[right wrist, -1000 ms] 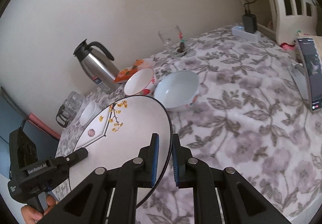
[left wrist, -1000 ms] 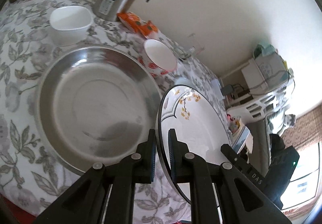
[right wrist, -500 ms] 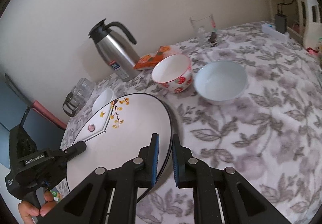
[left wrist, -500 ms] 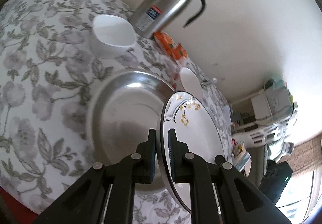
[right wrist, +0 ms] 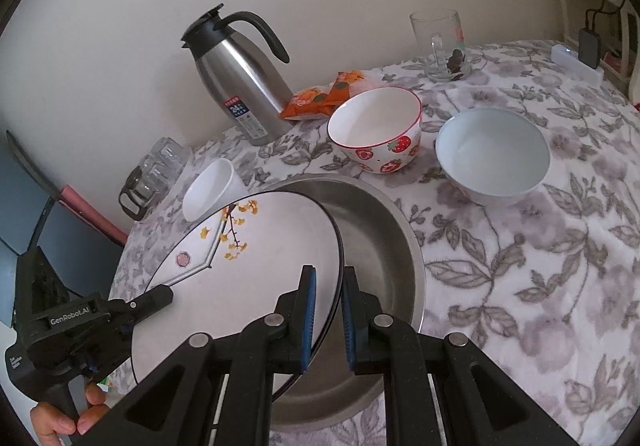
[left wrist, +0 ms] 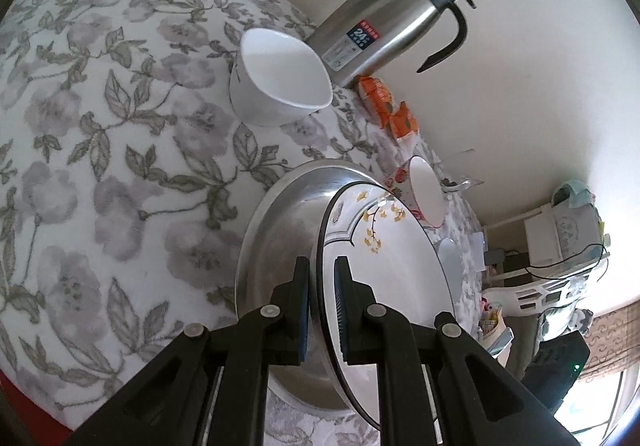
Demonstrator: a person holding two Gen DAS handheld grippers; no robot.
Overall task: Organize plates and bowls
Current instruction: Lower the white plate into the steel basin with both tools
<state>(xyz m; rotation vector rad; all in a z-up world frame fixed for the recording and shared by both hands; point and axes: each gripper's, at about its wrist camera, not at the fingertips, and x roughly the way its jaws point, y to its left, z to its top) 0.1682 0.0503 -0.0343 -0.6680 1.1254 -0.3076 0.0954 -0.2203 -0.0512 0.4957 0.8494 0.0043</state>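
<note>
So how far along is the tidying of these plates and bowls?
Early, I'd say. Nothing looks stacked yet. In hand: both grippers, left and right, clamp opposite rims of the flowered plate, held tilted over the steel basin. Left on the table: the strawberry bowl, the pale blue bowl and the small white bowl, each standing apart.

Left gripper (left wrist: 322, 306) and right gripper (right wrist: 329, 312) both reaching forward from opposite sides, jaws narrowed to a slim gap, each pinching the rim of the same plate (right wrist: 256, 266), with a bare hand (right wrist: 66, 416) wrapped round the left handle.
</note>
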